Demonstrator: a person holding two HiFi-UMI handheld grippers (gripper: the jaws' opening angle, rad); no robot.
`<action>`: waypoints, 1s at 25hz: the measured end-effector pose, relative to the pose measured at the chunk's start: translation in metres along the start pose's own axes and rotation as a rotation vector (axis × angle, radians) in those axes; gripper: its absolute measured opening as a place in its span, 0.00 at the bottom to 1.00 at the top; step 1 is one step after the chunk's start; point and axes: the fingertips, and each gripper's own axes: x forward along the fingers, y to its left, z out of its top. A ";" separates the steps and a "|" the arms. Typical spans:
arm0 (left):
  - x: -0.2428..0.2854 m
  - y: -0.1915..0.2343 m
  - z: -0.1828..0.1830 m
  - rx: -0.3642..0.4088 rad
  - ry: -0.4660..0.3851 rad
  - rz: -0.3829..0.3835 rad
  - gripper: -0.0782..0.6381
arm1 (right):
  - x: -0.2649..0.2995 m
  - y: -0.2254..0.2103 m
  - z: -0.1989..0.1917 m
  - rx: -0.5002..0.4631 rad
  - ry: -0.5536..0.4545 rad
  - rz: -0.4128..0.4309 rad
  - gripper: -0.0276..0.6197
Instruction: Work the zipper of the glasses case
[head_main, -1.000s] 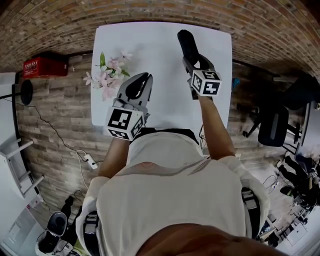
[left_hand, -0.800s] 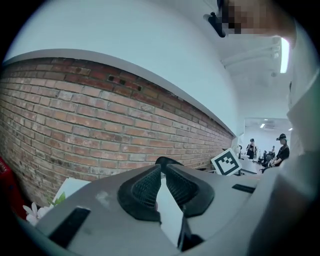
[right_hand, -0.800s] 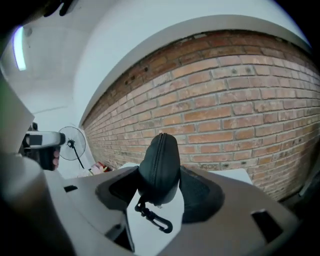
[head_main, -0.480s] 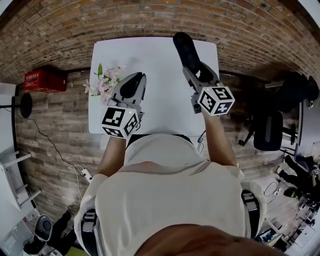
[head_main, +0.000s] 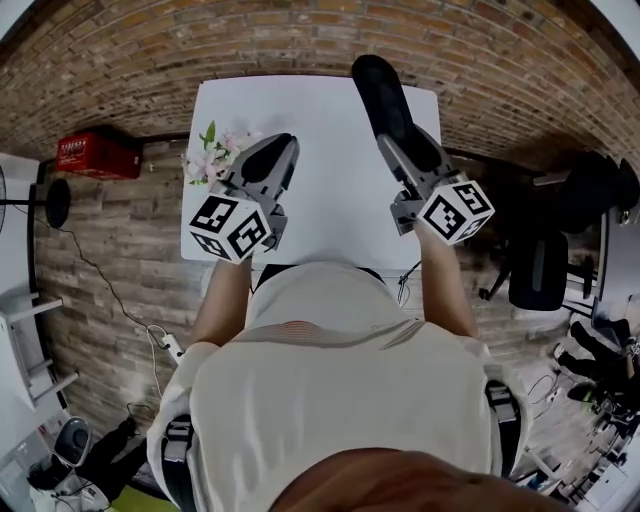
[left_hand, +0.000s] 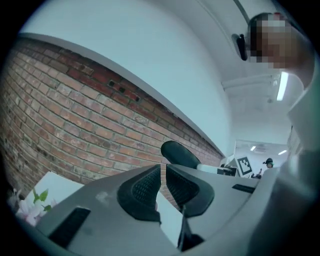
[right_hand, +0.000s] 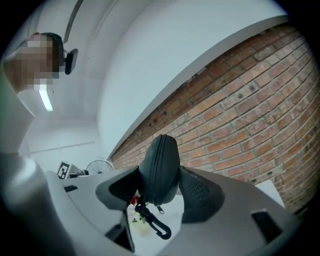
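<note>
A red brick wall (right_hand: 240, 100) runs behind everything. In front of it stands one white table (head_main: 330, 190), the biggest thing here. One person stands at its near edge with both forearms stretched out over it.

There are two grippers, one in each hand, and each carries a cube with square black-and-white markers. The left gripper (head_main: 280, 145) is held above the left half of the table. Its fingers (left_hand: 145, 187) are pressed together at the tips with nothing between them. The right gripper (head_main: 405, 140) is held above the right half. Its fingers (right_hand: 200, 192) stand partly apart and are clamped on the one glasses case (head_main: 378, 90). The case is black and oval, gripped by one end, and it sticks out past the fingertips over the far right part of the table, clear of the surface. In the right gripper view the case (right_hand: 160, 167) stands on edge, with its zipper seam running up the side that faces the camera and its two halves lying together.

One red crate (head_main: 95, 152) sits on the floor to the left of the table. One bunch of pink flowers (head_main: 215, 150) lies at the table's left edge, just beside the left gripper. One small zipper pull (right_hand: 159, 207) and one black clip (right_hand: 155, 225) hang below the case.
</note>
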 end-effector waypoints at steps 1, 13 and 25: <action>0.001 -0.002 0.002 -0.043 -0.006 -0.031 0.17 | 0.000 0.006 0.002 0.005 -0.010 0.037 0.51; 0.005 -0.029 0.020 -0.474 -0.087 -0.432 0.50 | 0.002 0.087 -0.007 0.226 0.011 0.461 0.51; 0.004 -0.043 0.046 -0.517 -0.132 -0.633 0.56 | -0.001 0.125 -0.032 0.459 0.165 0.725 0.51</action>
